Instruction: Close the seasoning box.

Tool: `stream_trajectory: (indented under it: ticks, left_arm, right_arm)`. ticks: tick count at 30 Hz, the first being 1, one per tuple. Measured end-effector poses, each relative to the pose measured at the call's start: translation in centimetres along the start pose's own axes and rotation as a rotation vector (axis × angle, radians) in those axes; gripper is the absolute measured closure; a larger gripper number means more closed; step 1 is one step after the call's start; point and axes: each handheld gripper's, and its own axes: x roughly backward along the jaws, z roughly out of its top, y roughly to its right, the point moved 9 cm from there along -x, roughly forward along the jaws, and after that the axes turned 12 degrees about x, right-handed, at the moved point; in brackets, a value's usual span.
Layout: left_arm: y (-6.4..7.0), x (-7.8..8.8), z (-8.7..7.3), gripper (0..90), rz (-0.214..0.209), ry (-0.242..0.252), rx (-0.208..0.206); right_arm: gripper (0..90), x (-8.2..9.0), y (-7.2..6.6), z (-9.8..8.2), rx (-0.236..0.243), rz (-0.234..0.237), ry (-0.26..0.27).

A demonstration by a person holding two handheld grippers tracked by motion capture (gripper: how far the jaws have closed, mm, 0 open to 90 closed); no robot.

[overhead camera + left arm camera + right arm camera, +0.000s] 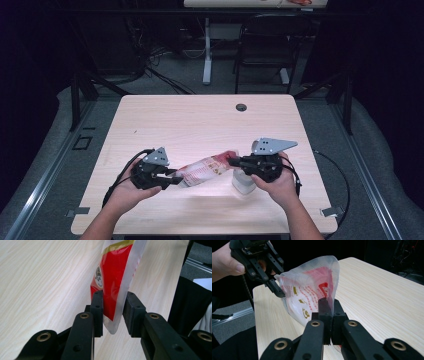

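Above, a glossy plastic pouch printed in red and white with gold trim hangs stretched between two black two-jaw grippers over the front half of a pale wood-grain tabletop, clear of its surface. Its film is thin, smooth and partly see-through, with a clear sealed border running round the printed panel. The left gripper has its flat, matte pads set on either side of one rounded corner of the pouch; in the left gripper view the jaws stand at a narrow gap, one pad against the red face and the other close on the clear edge, gripping it. The right gripper pinches the opposite end, its jaws fully pressed together on the film, which bulges into a curved sail beyond them. A small white squat container stands on the table just below the right hand, partly hidden by it. The tabletop has rounded corners and a dark round cable hole near its far edge; the far half lies open, while both forearms come in over the near edge.
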Motion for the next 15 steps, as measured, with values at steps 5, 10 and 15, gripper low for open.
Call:
stream_trajectory:
  ticks: [5, 10, 15]
  left_arm:
    - [0.1, 0.3, 0.4, 72.0, 0.001, -0.004, -0.008]
    - [0.1, 0.6, 0.7, 72.3, 0.003, -0.005, -0.017]
    - [0.2, 0.9, 1.1, 72.8, 0.007, 0.0, -0.023]
  right_arm:
    - [90.0, 0.2, 0.1, -0.1, -0.005, -0.001, 0.004]
    - [89.9, 0.3, 0.2, -0.2, -0.011, -0.002, 0.009]
    - [90.0, 0.5, 0.2, -0.4, -0.019, -0.004, 0.012]
